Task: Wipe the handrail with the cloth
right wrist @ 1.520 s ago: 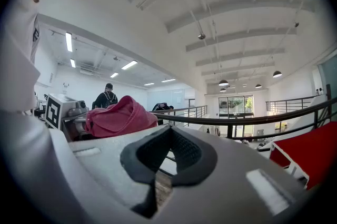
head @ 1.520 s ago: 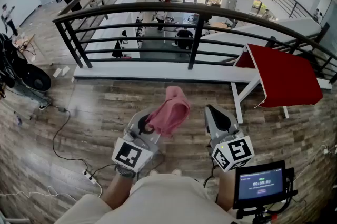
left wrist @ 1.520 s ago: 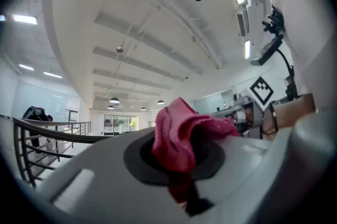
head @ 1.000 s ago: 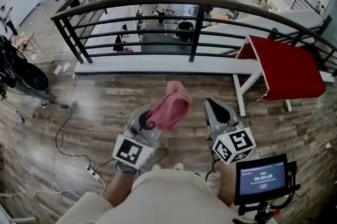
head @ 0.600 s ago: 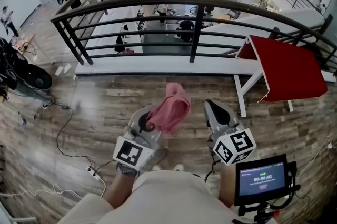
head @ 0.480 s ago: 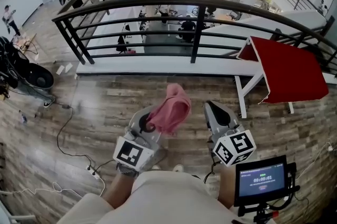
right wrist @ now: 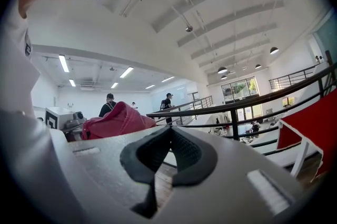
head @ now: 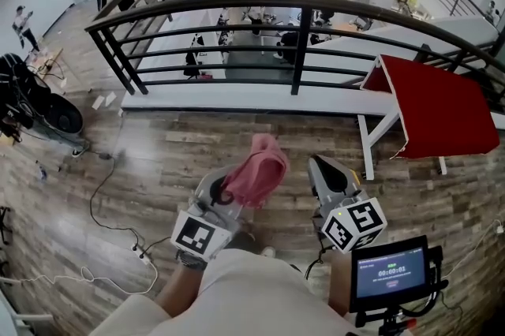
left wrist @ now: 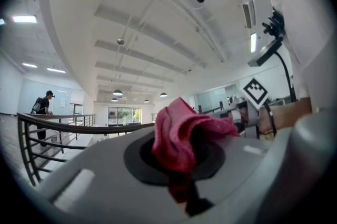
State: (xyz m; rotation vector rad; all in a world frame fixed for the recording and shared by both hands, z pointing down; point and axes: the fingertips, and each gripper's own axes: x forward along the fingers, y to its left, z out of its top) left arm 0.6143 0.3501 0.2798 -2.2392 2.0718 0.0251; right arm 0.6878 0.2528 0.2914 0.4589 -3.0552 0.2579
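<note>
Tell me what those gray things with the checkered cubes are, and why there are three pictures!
A person, not a robot, holds a tool called a gripper in each hand. Each one has two jaws that pinch. The checkered cubes are part of the grippers. One picture comes from a camera on the person's head, looking down. The other two come from cameras riding on the grippers. The left gripper is pinching a pink cloth. The right gripper is shut with nothing in it. Ahead is a dark handrail above a wooden floor, with a red-topped table on the right. The cloth is not touching the handrail yet.
</note>
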